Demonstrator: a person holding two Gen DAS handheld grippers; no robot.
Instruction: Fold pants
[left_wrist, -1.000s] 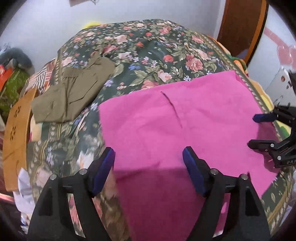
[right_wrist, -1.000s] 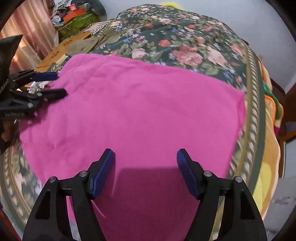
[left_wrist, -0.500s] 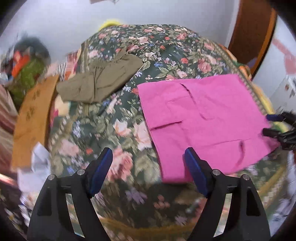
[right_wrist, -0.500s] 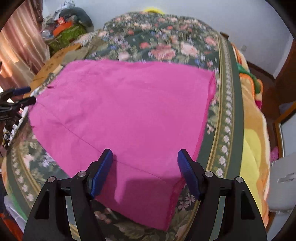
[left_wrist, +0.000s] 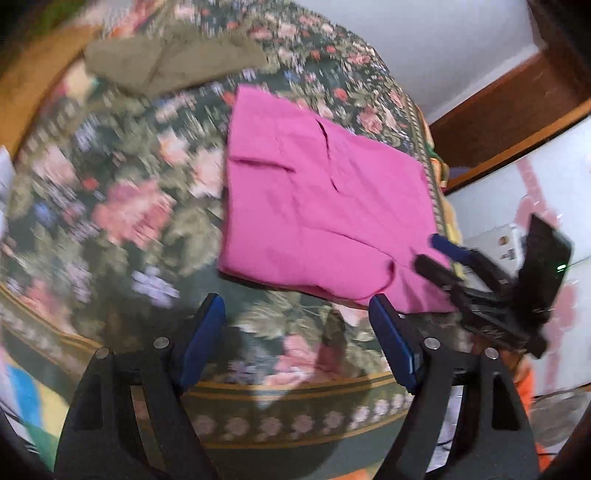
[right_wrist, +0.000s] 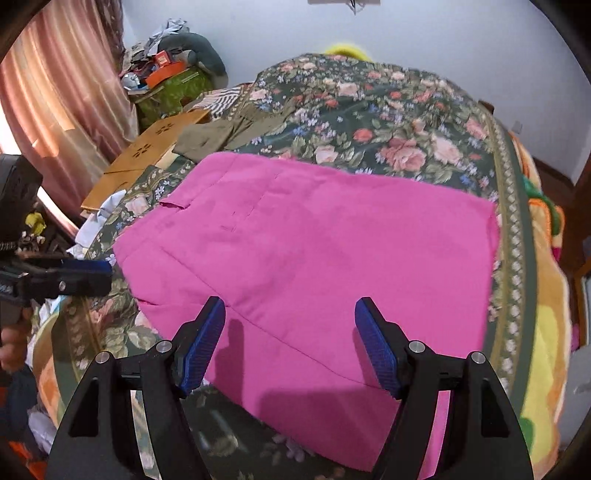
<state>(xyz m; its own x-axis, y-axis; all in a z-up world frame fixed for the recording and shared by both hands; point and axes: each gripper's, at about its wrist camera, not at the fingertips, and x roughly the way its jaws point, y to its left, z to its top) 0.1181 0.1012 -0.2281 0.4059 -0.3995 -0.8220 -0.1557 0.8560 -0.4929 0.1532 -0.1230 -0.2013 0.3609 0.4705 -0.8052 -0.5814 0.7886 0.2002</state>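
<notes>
**Both tools backed off the folded pink pants**

Left wrist view: the left tool (left_wrist: 295, 332) had pulled back off the pink pants (left_wrist: 325, 206) and hung wide and empty over the floral bedspread (left_wrist: 122, 206), short of the pants' near edge. A second earlier it stood over the cloth. The olive garment (left_wrist: 170, 62) lay beyond the pants.

Right wrist view: the right tool (right_wrist: 290, 341), wide and empty, had drawn back toward the pants' (right_wrist: 314, 251) near edge. The pants lay flat, likely a fold completed.
</notes>
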